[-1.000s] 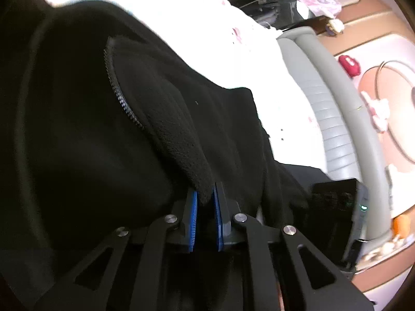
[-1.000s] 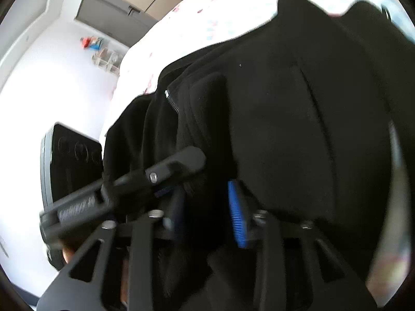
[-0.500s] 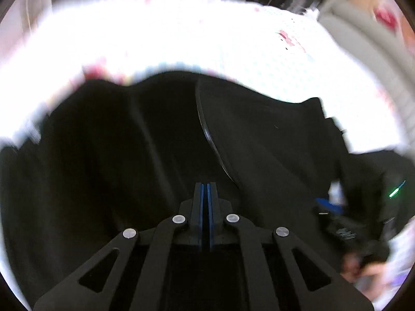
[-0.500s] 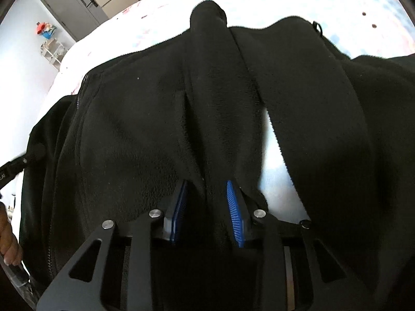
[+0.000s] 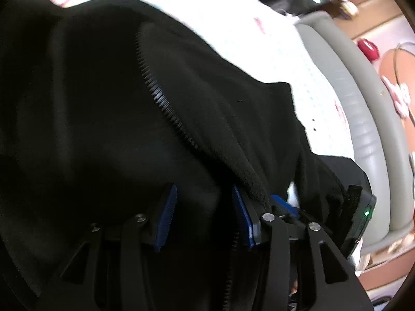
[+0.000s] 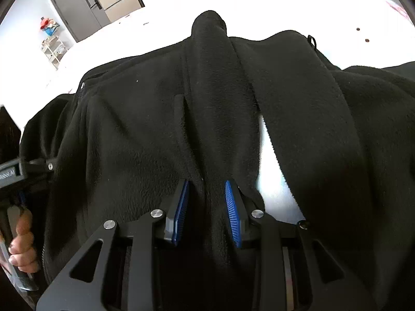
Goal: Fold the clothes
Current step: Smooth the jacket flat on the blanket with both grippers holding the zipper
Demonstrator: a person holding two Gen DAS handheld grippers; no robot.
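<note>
Left gripper (image 5: 205, 215): we see its blue pads spread apart with black fleece bunched between them but not pinched; we read it as released.
Jacket (image 6: 220, 119): a black fleece zip jacket spread over the pale bed sheet (image 5: 272, 44); it fills both wrist views, collar end toward 12 o'clock in the right view.
Zipper (image 5: 158, 96): the teeth run from 11 o'clock down toward the left pads; a stiffer line we judge good for steering a fold.
Right gripper (image 6: 207, 210): its pads stand apart around a raised ridge of fleece; they look loose on it, so we call it unclenched.
Handling: we judge the fleece soft, light, thick and grippy; it should bunch, not slide; best taken at a hem or the zip edge, not a mid-panel pinch.
Surroundings: grey padded bed frame (image 5: 363, 119) at 3 o'clock in the left view; grey cabinet (image 6: 77, 7) at 10 o'clock in the right view; both well apart from the work.
In the way: a loose sleeve (image 6: 376, 129) at 3 o'clock overlaps the body.
</note>
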